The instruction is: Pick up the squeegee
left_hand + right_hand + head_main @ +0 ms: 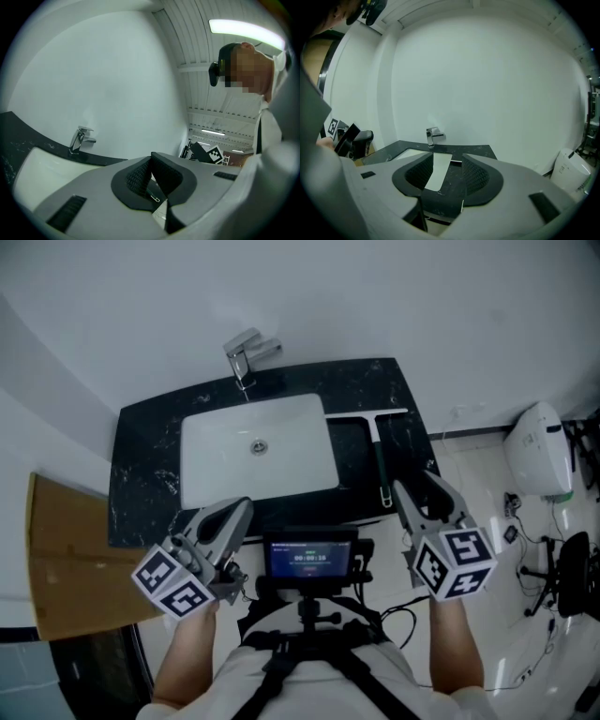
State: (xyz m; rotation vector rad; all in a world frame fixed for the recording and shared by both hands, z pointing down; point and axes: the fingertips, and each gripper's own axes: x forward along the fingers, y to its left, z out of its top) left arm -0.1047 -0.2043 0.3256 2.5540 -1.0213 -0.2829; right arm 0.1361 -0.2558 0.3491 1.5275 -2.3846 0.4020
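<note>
**Q:** Squeegee position?

**A:** The squeegee [381, 460] lies flat on the right end of the worktop [150, 456], just beside the sink [225, 460]. Its blade is toward the back edge and its handle runs to the front edge.

**Q:** Status of the 2 grippers?

**A:** Both are held at the front edge, clear of the squeegee. On the right gripper [446, 159] the jaws are spread with nothing between them. On the left gripper [151, 157] the jaw tips are pressed together and clamp nothing.
</note>
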